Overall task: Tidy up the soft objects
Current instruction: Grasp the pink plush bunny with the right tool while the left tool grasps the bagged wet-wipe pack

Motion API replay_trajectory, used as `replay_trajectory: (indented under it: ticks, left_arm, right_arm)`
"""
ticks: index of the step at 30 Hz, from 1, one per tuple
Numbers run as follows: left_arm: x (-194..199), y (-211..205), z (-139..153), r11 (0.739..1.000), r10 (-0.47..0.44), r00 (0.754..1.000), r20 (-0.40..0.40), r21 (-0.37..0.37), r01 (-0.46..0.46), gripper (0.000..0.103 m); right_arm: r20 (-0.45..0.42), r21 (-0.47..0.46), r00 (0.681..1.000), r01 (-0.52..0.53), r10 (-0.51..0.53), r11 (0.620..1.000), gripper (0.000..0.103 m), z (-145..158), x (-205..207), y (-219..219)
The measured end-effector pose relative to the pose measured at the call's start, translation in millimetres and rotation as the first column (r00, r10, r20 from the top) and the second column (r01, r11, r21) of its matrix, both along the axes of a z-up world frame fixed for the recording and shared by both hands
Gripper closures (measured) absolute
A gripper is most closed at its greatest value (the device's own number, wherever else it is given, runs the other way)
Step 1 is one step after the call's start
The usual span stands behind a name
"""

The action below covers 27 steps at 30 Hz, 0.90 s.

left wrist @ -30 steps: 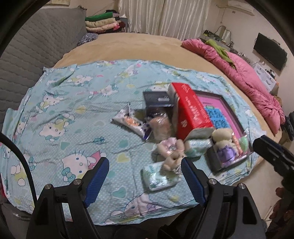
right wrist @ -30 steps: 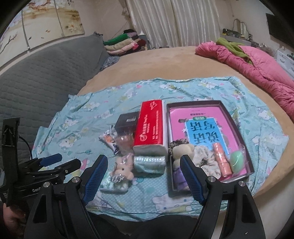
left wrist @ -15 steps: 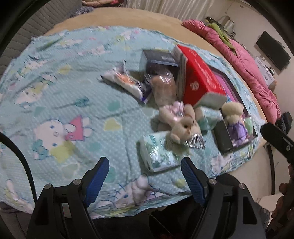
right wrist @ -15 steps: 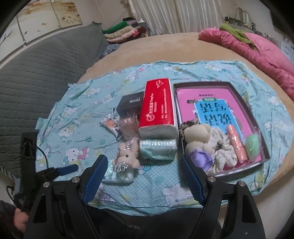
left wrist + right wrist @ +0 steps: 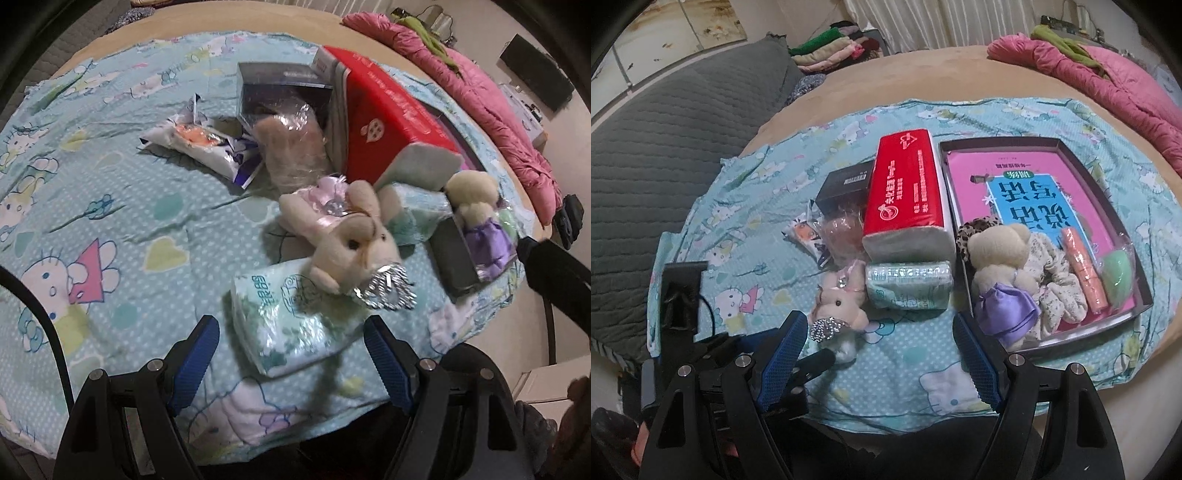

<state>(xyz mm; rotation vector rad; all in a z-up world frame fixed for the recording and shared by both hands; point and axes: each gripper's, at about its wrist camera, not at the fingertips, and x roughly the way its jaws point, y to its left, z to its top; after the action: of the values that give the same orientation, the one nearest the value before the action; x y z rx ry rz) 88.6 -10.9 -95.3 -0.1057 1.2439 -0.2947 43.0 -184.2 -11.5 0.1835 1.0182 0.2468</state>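
A cream plush rabbit with a silver crown lies on a light green tissue pack. My left gripper hangs open just above that pack, its blue pads either side of it, not touching. A second tissue pack lies below the red tissue box. The dark tray holds a plush bear in a purple dress, a floral cloth, an orange tube and a green sponge. My right gripper is open above the sheet near the bed's edge.
A black box, a wrapped pinkish plush and a white snack packet lie left of the red box on the cartoon-cat sheet. A pink quilt lies at the far right, folded clothes at the back.
Both grippers have sunk toward the bed and tipped downward. The left one closed in on the rabbit and the tissue pack, which now fill its view. Nothing on the bed moved.
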Motion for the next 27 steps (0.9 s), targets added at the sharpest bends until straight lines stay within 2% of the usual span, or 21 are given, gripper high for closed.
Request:
replay_trajectory:
  ticks: [9, 13, 15, 20, 22, 27]
  left_arm:
    - [16, -17, -5, 1.0, -0.012, 1.0, 0.004, 0.011, 0.012, 0.022]
    - [23, -9, -10, 1.0, 0.009, 1.0, 0.012, -0.029, -0.009, 0.023]
    - [25, -6, -12, 0.999, 0.013, 1.0, 0.015, -0.031, -0.012, 0.03]
    - [26, 10, -14, 0.996, 0.016, 1.0, 0.013, -0.092, -0.015, 0.045]
    - [25, 18, -14, 0.993, 0.013, 1.0, 0.002, -0.117, -0.013, 0.048]
    - [19, 31, -10, 0.993, -0.017, 1.0, -0.011, -0.118, 0.016, 0.051]
  right_arm:
    - [-0.077, 0.054, 0.997, -0.01, 0.014, 0.999, 0.021, -19, 21, 14]
    - [-0.111, 0.071, 0.994, -0.005, 0.013, 0.997, 0.021, -27, 27, 18]
    - [-0.118, 0.081, 0.993, 0.001, 0.008, 0.997, 0.021, -29, 29, 18]
    - [-0.142, 0.096, 0.99, 0.001, 0.013, 0.995, 0.021, -35, 35, 21]
    - [-0.158, 0.118, 0.987, 0.001, 0.018, 0.993, 0.021, -38, 38, 26]
    - [-0.2, 0.175, 0.979, 0.001, 0.035, 0.984, 0.021, -46, 44, 43]
